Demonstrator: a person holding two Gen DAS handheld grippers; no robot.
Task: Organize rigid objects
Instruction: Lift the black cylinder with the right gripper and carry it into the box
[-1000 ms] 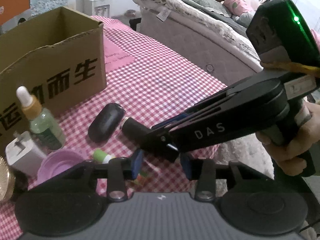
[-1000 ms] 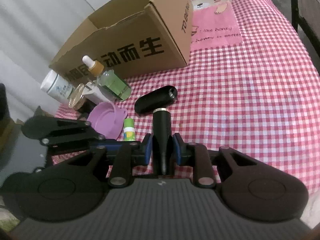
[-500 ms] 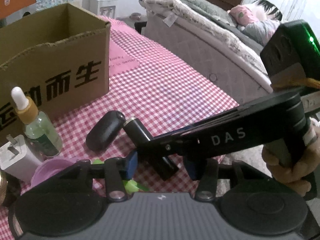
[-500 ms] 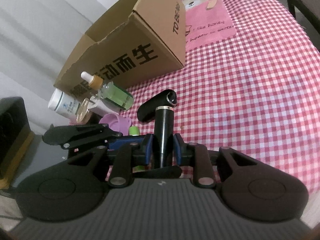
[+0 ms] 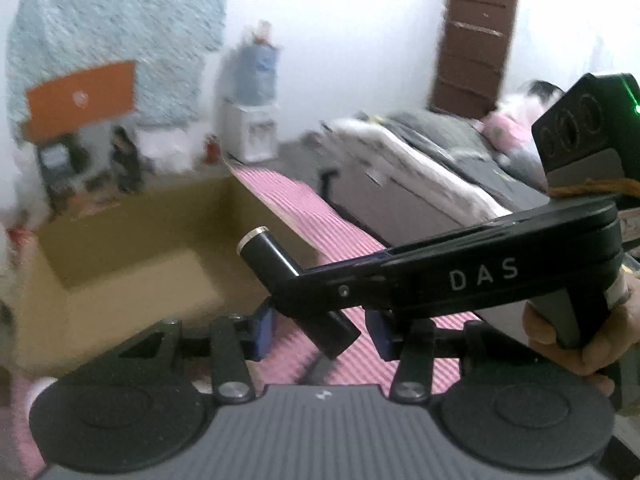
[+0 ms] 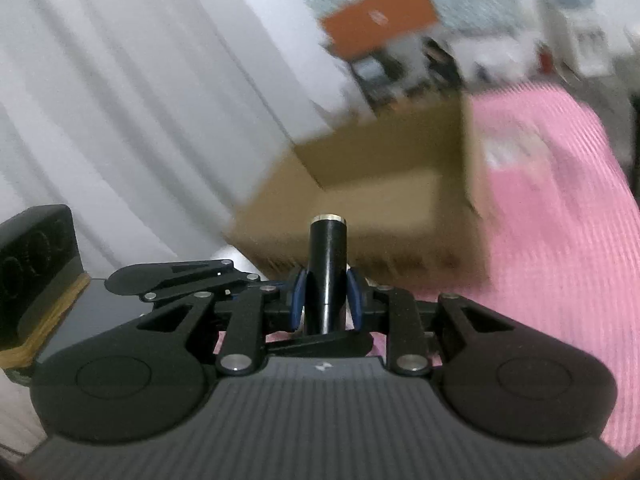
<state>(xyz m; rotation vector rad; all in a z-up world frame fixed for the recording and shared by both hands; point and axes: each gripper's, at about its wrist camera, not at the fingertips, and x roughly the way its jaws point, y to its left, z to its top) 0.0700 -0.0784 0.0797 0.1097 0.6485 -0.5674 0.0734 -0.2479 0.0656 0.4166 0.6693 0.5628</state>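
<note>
Black cylinder (image 6: 328,268) sits pinched in the right hand-held gripper (image 6: 326,296), metal-ringed end pointing far toward the cardboard box (image 6: 384,200).

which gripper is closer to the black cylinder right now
Right. The right gripper clamps the black cylinder between its pads; the left gripper sits open around its lower end, pads not touching.

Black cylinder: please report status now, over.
Right gripper shut on black cylinder, lifted. Left gripper open, empty. Cardboard box ahead, path clear.
</note>
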